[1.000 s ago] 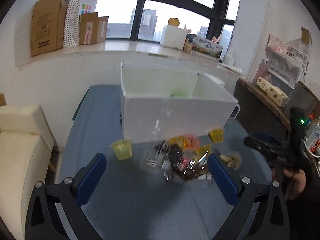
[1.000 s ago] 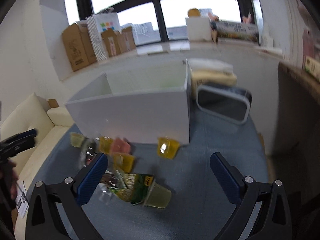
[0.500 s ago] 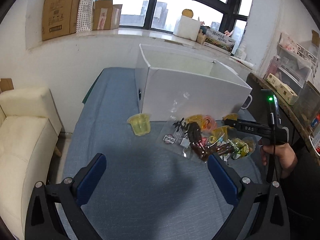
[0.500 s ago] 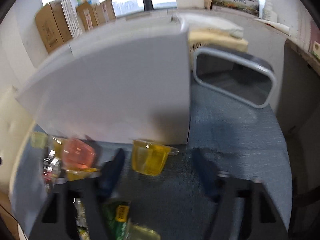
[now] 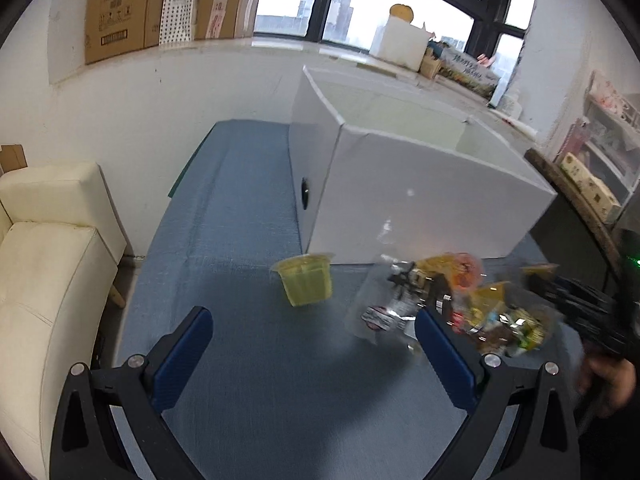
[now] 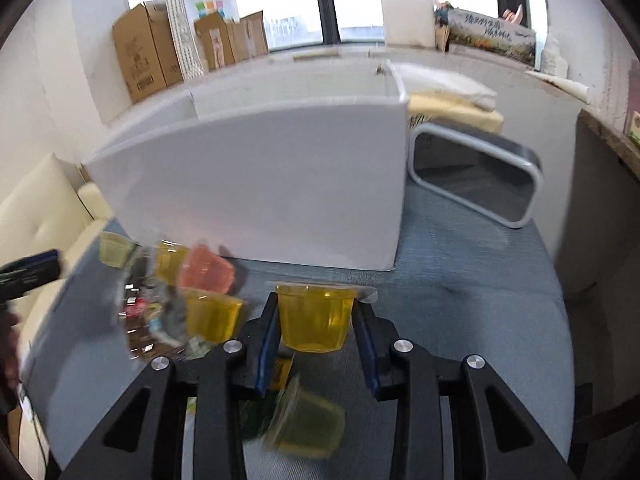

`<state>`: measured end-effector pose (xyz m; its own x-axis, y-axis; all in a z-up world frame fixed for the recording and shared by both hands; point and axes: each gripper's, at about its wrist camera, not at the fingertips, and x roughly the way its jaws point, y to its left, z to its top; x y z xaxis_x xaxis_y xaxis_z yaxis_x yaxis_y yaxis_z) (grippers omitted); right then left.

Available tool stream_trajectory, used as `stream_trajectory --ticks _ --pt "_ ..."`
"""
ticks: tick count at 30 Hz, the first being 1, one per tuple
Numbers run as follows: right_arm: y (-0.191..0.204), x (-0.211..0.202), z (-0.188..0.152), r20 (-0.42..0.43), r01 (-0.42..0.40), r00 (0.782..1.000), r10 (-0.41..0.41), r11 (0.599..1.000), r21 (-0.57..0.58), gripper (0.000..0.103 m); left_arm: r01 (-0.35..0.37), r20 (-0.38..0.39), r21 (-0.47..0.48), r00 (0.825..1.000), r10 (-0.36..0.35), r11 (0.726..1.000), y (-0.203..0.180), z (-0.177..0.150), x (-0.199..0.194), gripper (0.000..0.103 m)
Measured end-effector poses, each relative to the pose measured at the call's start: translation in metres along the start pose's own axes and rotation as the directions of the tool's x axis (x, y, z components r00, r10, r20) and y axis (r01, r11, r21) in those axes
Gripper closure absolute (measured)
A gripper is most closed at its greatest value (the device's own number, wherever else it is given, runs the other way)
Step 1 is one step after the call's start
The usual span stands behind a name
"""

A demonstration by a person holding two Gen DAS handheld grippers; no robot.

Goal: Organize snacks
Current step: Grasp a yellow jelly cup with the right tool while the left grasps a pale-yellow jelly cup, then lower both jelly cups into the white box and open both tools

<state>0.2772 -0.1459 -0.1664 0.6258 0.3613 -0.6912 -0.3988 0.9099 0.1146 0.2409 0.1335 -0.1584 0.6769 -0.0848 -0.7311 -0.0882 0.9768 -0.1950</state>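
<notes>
A large white box (image 5: 420, 196) stands on the blue table; it also shows in the right wrist view (image 6: 256, 184). Jelly cups and wrapped snacks lie in a pile (image 5: 452, 304) in front of it. My right gripper (image 6: 316, 328) is shut on an orange-yellow jelly cup (image 6: 314, 318) near the box's right corner. My left gripper (image 5: 312, 336) is open and empty, just short of a lone pale yellow jelly cup (image 5: 306, 284). More cups, yellow (image 6: 212, 314) and pink (image 6: 206, 270), lie left of the held cup, and a greenish cup (image 6: 306, 422) lies under the right gripper.
A cream sofa (image 5: 48, 264) stands left of the table. A grey lidded bin (image 6: 476, 176) lies on its side to the right of the box. Cardboard boxes (image 5: 120, 8) line the window sill. A dark shelf (image 5: 576, 184) borders the table's right.
My right gripper has moved forward and shut on the orange-yellow jelly cup. My left gripper has moved closer to the lone pale yellow cup and stays open.
</notes>
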Motion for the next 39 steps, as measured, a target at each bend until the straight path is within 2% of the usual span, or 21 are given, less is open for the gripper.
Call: stream_trajectory --ticks 3,7,13,15,16,20,23,27,31,35,39 --pt "-0.005 -0.029 -0.015 0.037 -0.042 0.999 0.04 0.998 0.039 0.065 -0.025 -0.001 -0.03 1.0 0.025 0.999 0.005 0.006 0.014 0.0" --pt "-0.007 -0.056 -0.037 0.067 -0.05 0.997 0.046 0.997 0.057 0.065 -0.063 -0.019 -0.041 0.998 0.063 0.997 0.007 0.014 0.034 0.0" --pt "-0.01 -0.065 -0.056 0.093 -0.059 0.995 0.047 0.99 0.125 0.065 -0.076 -0.027 -0.017 0.997 0.076 0.997 0.007 0.019 0.053 0.002" --pt "-0.01 -0.066 -0.058 0.092 -0.059 0.995 0.047 0.989 0.137 0.065 -0.08 -0.027 0.0 0.996 0.08 0.997 0.006 0.017 0.056 0.033" --pt "-0.011 -0.067 -0.06 0.093 -0.065 0.994 0.052 0.987 0.146 0.065 -0.084 -0.034 0.015 0.996 0.084 0.996 0.004 0.016 0.058 0.054" --pt "-0.011 -0.072 -0.061 0.114 -0.068 0.992 0.05 0.985 0.161 0.065 -0.062 -0.026 0.064 0.998 0.064 0.996 -0.002 0.009 0.054 0.055" --pt "-0.008 -0.075 -0.056 0.125 -0.072 0.991 0.053 0.986 0.149 0.065 -0.039 0.004 0.049 0.999 0.039 0.998 -0.002 0.005 0.039 0.055" --pt "0.0 -0.084 -0.046 0.156 -0.088 0.985 0.068 0.989 0.123 0.065 0.004 0.069 0.059 0.998 -0.008 0.998 -0.008 0.001 0.003 0.055" --pt "0.014 -0.092 -0.027 0.195 -0.111 0.976 0.094 0.991 0.08 0.065 0.062 0.148 0.099 0.986 -0.076 0.993 -0.027 0.001 -0.043 0.055" --pt "0.029 -0.091 0.006 0.217 -0.112 0.97 0.109 0.994 0.003 0.065 0.104 0.208 0.141 0.969 -0.132 0.985 -0.047 0.021 -0.074 0.055" --pt "0.037 -0.087 0.04 0.243 -0.109 0.963 0.115 0.993 -0.037 0.065 0.119 0.234 0.173 0.959 -0.158 0.978 -0.066 0.054 -0.078 0.055"
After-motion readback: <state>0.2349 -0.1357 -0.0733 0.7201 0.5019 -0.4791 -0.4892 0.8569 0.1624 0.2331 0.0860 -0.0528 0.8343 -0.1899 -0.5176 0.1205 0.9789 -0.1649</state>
